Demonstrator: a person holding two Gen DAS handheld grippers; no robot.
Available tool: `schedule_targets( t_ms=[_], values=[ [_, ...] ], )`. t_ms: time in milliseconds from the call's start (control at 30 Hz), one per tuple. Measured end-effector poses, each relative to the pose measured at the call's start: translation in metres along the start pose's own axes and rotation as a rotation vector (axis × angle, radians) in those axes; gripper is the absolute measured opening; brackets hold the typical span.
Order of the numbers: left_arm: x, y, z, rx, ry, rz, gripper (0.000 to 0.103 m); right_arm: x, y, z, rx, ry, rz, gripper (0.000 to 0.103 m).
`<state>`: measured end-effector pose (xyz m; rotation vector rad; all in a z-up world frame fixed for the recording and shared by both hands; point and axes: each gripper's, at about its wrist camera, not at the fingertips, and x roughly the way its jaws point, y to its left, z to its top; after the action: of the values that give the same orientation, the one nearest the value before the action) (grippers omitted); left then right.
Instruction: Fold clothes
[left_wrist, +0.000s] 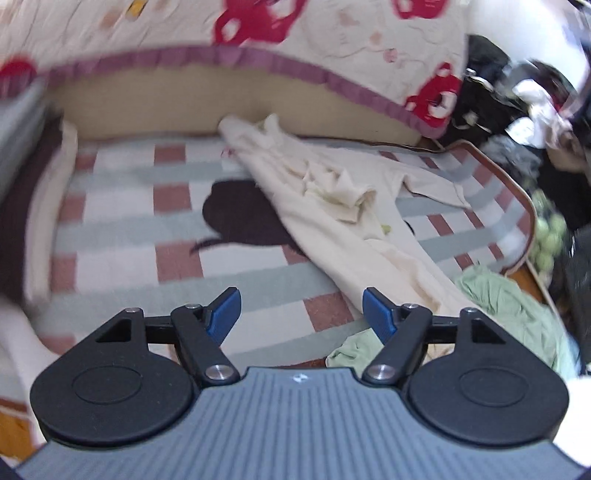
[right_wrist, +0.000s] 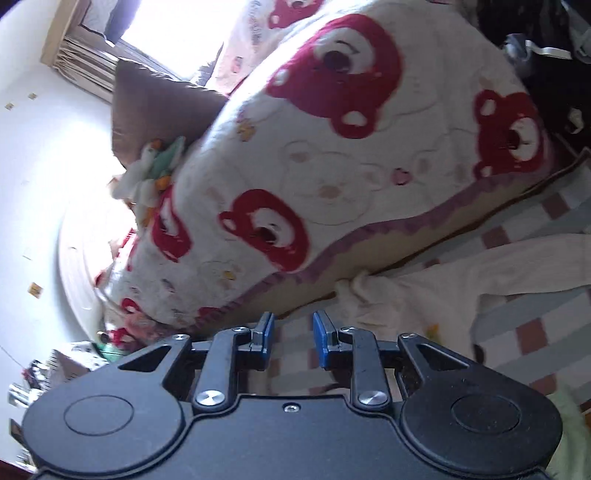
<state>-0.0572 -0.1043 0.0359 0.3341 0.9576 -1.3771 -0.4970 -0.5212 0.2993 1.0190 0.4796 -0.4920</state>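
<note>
Left gripper (left_wrist: 301, 308) apart, empty, above the checked bed (left_wrist: 122, 236) — cream garment (left_wrist: 332, 229) lying crumpled diagonally ahead. Right gripper (right_wrist: 293, 339) narrowly apart, empty. Best spread flat first — pinch hems, not bunched folds.

Soft matt cream garment (left_wrist: 332, 221) lies on a woven checked blanket (left_wrist: 122, 236).

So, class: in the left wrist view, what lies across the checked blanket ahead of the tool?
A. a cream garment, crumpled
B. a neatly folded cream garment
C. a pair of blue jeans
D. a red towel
A: the cream garment sprawls diagonally over the checked blanket, bunched in the middle, with the open left tool holding nothing.
</note>
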Motion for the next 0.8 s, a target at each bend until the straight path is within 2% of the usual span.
schedule_targets(
  t_ms=[33,100,167,267,333,467,533,567,667,800],
  values=[
    [0.013,-0.002,-0.001,0.0,0.013,-0.014,0.069,0.005,-0.028,-0.005,-0.025,0.018,-0.026,0.029],
    [0.038,-0.007,-0.004,0.001,0.04,-0.043,0.066,0.029,-0.073,-0.036,-0.082,0.072,-0.022,0.029],
    [0.064,-0.026,-0.005,0.067,0.069,-0.089,0.056,0.066,-0.108,-0.084,-0.124,0.143,0.004,0.029],
    [0.096,-0.062,-0.008,0.109,0.072,-0.169,0.054,0.117,-0.135,-0.169,-0.144,0.243,0.038,0.029],
    [0.117,-0.089,-0.012,0.141,0.111,-0.242,0.054,0.142,-0.147,-0.219,-0.16,0.304,0.042,0.029],
    [0.14,-0.15,-0.035,0.354,0.235,-0.293,0.055,0.166,-0.15,-0.284,-0.239,0.367,0.019,0.03],
    [0.14,-0.167,-0.047,0.418,0.274,-0.314,0.059,0.172,-0.14,-0.308,-0.356,0.388,-0.03,0.036],
    [0.14,-0.176,-0.053,0.448,0.292,-0.323,0.06,0.175,-0.134,-0.319,-0.425,0.407,-0.044,0.044],
    [0.141,-0.188,-0.062,0.461,0.293,-0.301,0.065,0.183,-0.12,-0.345,-0.613,0.425,-0.094,0.056],
    [0.151,-0.192,-0.065,0.434,0.302,-0.244,0.066,0.2,-0.116,-0.353,-0.67,0.374,-0.166,0.058]
  ],
)
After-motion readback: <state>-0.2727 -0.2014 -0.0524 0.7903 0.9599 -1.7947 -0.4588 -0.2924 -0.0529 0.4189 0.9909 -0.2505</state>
